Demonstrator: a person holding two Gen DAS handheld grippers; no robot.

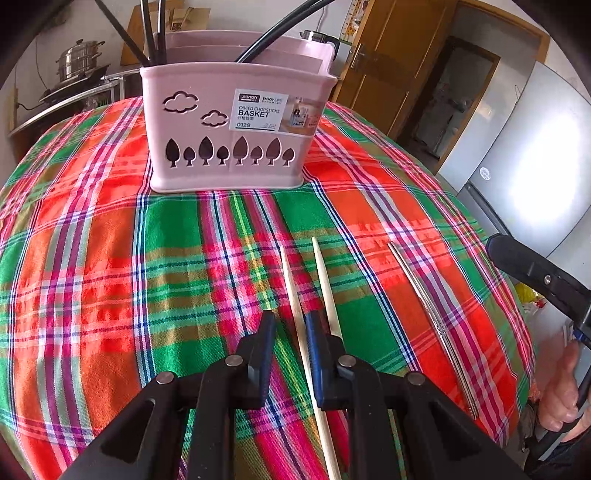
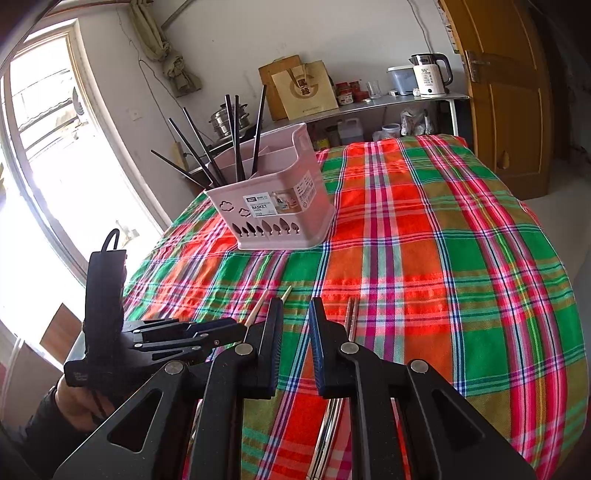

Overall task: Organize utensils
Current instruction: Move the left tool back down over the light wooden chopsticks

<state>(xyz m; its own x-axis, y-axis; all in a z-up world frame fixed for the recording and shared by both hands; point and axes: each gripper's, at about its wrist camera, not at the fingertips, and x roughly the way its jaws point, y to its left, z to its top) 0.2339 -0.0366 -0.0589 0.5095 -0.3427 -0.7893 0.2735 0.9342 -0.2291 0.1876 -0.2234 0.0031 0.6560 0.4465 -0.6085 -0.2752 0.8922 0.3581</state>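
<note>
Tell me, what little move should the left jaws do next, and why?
Probably sink a little and close on the wooden chopstick. The left gripper hovers with its jaws slightly apart around that stick, which lies on the tablecloth, while the pink basket waits.

the pale wooden chopsticks (image 1: pixel 325 273) run under the left gripper (image 1: pixel 290 325), and their near ends leave the bottom edge. the thin metal chopsticks (image 2: pixel 351 314) vanish behind the right gripper (image 2: pixel 295 310). the black chopsticks (image 1: pixel 153 33) in the pink plastic basket (image 1: pixel 207 144) are cropped at the top; the basket label's small print is unreadable.
</note>
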